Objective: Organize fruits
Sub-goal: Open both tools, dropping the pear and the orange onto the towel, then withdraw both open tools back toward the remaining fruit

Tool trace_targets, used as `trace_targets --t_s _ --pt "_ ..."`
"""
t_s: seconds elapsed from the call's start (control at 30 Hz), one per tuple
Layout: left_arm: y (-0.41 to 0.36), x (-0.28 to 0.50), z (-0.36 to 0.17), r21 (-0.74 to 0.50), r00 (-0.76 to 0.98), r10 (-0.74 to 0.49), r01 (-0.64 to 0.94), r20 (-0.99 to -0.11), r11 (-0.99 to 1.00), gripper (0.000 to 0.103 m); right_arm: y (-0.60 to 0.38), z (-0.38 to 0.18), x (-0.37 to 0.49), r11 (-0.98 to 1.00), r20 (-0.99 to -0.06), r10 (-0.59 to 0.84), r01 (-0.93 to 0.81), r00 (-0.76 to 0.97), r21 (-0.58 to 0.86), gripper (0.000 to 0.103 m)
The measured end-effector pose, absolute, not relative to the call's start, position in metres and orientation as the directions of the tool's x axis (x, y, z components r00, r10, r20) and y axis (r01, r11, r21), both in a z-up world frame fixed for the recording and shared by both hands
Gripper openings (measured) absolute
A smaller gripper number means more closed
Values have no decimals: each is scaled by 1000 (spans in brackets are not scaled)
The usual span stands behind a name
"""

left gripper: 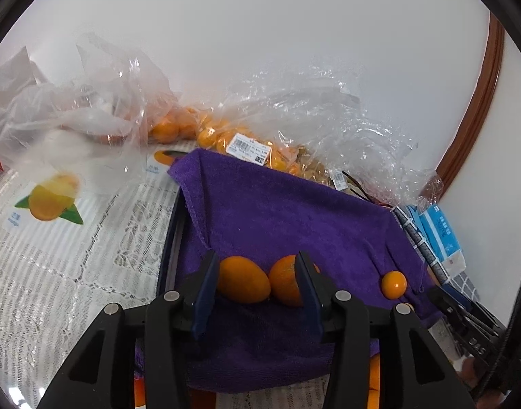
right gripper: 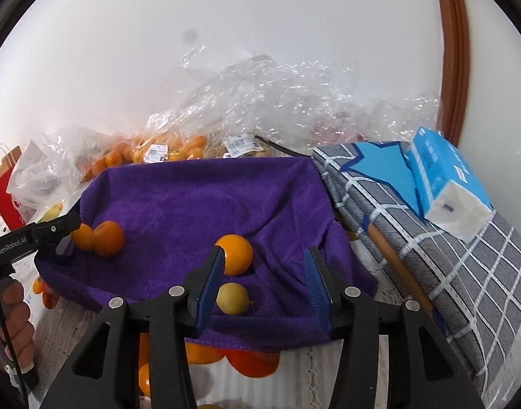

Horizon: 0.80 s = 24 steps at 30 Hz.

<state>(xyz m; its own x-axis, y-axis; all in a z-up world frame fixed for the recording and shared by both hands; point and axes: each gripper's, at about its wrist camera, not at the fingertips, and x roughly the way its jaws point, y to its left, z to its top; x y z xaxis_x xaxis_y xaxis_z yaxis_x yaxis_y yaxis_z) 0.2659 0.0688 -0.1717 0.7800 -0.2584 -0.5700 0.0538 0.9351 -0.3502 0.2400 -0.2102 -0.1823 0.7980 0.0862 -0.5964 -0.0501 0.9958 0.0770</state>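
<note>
On the purple towel [right gripper: 199, 204], two oranges [left gripper: 243, 283] touch each other at the left, between the parted jaws of the left gripper [left gripper: 257, 293], whose pads do not clearly press them; right of these an orange [right gripper: 238, 254] and a lemon [right gripper: 232, 299] lie apart, beside the left finger of the right gripper [right gripper: 264, 286], jaws parted, holding nothing; bagged fruit [right gripper: 165, 151] lies far behind.

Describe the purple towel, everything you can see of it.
The purple towel is a fuzzy, deep violet cloth, draped over something raised so its edges hang down onto the lace tablecloth. It sags and wrinkles in the middle. Three oranges and a small yellow fruit rest on it. Plastic bags of fruit sit behind it; a checked cushion lies beside it.
</note>
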Motion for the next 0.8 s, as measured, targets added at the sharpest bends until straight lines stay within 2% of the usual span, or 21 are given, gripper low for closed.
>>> trace_targets --t_s 0.1,0.33,0.63,0.7,0.8 --pt "68 266 -171 -352 777 -271 68 -568 933 44 -218 -182 226 993 -615 89 -26 783 111 48" --pt "69 265 -170 -382 775 -306 90 -553 920 44 -216 -195 180 976 -668 207 -101 715 194 48" --pt "63 260 -166 -355 783 -303 113 -543 928 44 -192 -214 164 986 -723 162 -139 672 92 48" --pt "61 260 -166 -351 782 -308 122 -543 928 44 -186 -217 167 986 -743 151 -158 652 63 28" --pt "59 260 -165 -347 782 -310 129 -540 929 43 -189 -215 165 986 -735 152 -150 661 69 27"
